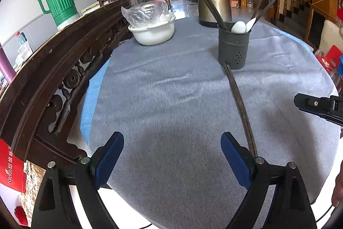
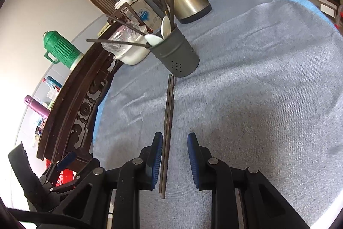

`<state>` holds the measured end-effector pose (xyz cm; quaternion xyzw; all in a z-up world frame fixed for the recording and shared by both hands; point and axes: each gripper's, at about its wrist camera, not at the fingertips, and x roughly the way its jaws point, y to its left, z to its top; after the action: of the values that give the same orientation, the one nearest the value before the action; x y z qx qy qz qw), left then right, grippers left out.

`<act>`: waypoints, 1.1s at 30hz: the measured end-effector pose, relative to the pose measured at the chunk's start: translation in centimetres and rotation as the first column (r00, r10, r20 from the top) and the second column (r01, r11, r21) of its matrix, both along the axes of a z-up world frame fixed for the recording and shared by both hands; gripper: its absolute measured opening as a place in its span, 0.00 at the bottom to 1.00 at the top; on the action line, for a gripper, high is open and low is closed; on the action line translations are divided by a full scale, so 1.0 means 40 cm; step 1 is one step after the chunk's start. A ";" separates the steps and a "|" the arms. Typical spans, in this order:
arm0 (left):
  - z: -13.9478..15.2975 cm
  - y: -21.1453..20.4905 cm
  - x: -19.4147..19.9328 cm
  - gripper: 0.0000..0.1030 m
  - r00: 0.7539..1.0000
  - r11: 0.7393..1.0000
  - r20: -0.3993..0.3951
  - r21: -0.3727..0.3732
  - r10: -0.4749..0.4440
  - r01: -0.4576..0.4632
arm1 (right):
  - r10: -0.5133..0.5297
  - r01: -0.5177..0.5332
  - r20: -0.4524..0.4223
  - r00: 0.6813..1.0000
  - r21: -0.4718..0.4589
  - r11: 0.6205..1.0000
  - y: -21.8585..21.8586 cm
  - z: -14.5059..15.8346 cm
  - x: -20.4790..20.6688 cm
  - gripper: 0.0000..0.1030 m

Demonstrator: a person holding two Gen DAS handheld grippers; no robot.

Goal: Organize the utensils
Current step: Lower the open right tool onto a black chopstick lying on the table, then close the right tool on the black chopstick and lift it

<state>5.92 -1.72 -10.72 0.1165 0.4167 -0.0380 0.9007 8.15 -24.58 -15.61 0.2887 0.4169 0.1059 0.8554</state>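
A dark grey utensil holder (image 1: 233, 46) (image 2: 174, 53) stands on the grey tablecloth and holds chopsticks and two white spoons (image 1: 238, 26) (image 2: 158, 35). A pair of dark chopsticks (image 1: 241, 106) (image 2: 167, 126) lies flat on the cloth, its far end touching the holder's base. My right gripper (image 2: 174, 151) is open, its blue pads on either side of the chopsticks' near half, the left pad close to them. My left gripper (image 1: 172, 151) is open and empty over bare cloth, the chopsticks running just past its right finger. The right gripper's tip (image 1: 308, 104) shows at the left wrist view's right edge.
A white bowl (image 1: 152, 33) (image 2: 134, 56) covered with clear plastic and a metal kettle (image 1: 213, 3) (image 2: 186, 1) stand at the back of the table. A carved dark wooden rail (image 1: 57, 61) runs along the left side, with a green thermos (image 1: 59, 1) behind it.
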 end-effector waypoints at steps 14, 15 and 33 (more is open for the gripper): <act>-0.081 0.033 0.051 0.89 0.994 0.999 -0.101 -0.028 0.036 -0.039 | 0.049 -0.046 -0.077 0.996 0.042 0.998 0.042 -0.066 0.085 0.25; -0.085 0.038 0.053 0.89 0.993 0.998 -0.111 -0.040 0.037 -0.042 | 0.056 -0.053 -0.089 0.994 0.039 0.998 0.053 -0.073 0.097 0.25; -0.102 0.086 0.071 0.89 0.987 0.993 -0.147 -0.083 0.072 -0.084 | 0.085 -0.126 -0.157 0.984 -0.271 0.954 0.211 -0.115 0.204 0.19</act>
<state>8.76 1.73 -14.81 0.0571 0.4827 -0.0295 0.8734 16.29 -16.13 -20.19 0.1493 0.5030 0.0704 0.8484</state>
